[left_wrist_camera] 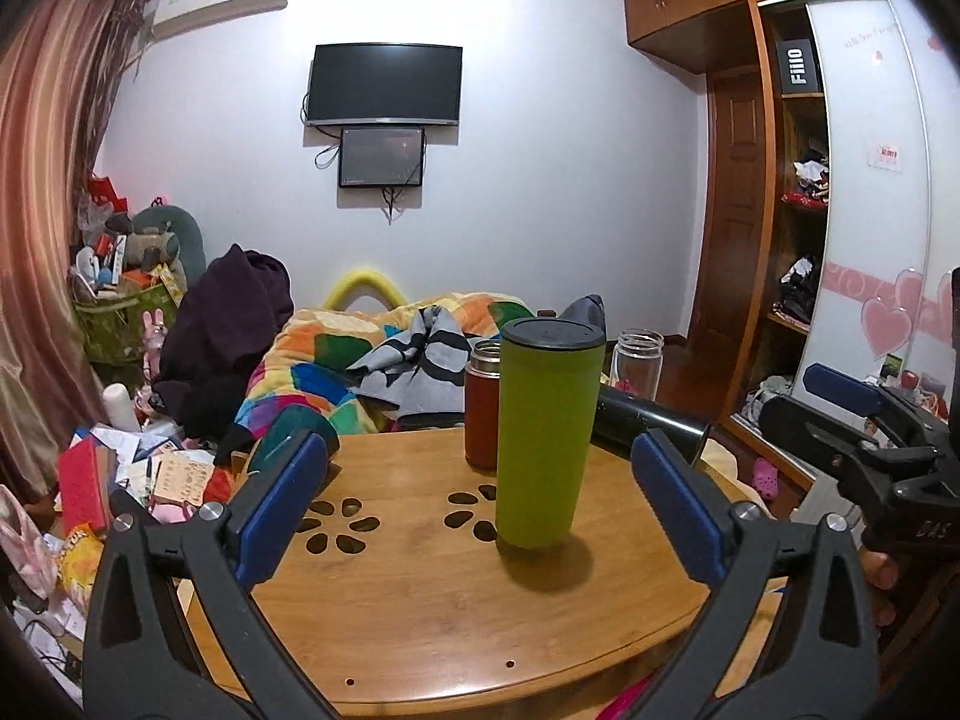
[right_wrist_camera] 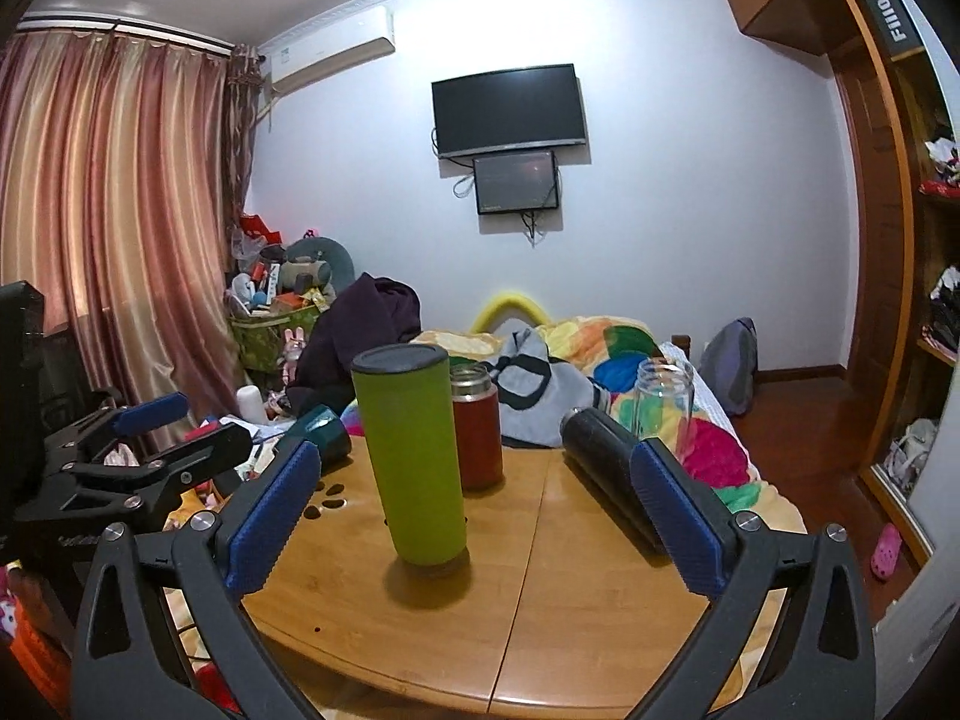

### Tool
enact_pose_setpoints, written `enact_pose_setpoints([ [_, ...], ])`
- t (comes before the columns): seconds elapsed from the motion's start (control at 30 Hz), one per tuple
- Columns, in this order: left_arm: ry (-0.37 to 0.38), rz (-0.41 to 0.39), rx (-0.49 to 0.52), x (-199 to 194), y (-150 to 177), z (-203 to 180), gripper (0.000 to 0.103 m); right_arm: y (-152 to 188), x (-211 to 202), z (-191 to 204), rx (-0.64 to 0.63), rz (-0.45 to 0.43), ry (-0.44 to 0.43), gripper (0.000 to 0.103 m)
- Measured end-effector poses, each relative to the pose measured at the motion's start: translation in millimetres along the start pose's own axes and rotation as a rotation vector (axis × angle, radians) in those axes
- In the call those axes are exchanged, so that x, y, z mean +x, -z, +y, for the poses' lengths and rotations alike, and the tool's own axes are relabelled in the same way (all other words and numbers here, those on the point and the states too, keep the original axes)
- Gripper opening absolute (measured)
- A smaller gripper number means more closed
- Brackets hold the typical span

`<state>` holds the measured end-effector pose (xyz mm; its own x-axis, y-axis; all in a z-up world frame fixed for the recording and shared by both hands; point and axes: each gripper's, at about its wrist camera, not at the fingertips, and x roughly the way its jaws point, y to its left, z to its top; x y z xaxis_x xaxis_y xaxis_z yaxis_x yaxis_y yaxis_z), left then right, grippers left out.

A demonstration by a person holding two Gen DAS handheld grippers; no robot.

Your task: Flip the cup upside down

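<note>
Matt green cup [left_wrist_camera: 545, 435], glossy wooden table [left_wrist_camera: 420, 600], possibly rubbery ribbed claw pads [right_wrist_camera: 270, 516]

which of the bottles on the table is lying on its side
The black bottle, lying at the table's right edge. The green cup, red flask and clear jar all stand upright.

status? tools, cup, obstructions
Left tool open, right tool open, both empty. Green cup standing on the table, ungrasped. Red flask close behind it; black bottle lying to its right.
</note>
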<state>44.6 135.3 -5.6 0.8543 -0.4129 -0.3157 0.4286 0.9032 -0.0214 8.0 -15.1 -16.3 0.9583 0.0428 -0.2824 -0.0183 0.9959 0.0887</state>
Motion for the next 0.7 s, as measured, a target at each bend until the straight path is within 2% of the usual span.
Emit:
enact_pose_setpoints([
  [0.7,-0.024,-0.002,-0.012,-1.9,5.9,-2.1,0.103,7.4,-1.2,1.0,-0.001,0.022,0.013,0.103],
])
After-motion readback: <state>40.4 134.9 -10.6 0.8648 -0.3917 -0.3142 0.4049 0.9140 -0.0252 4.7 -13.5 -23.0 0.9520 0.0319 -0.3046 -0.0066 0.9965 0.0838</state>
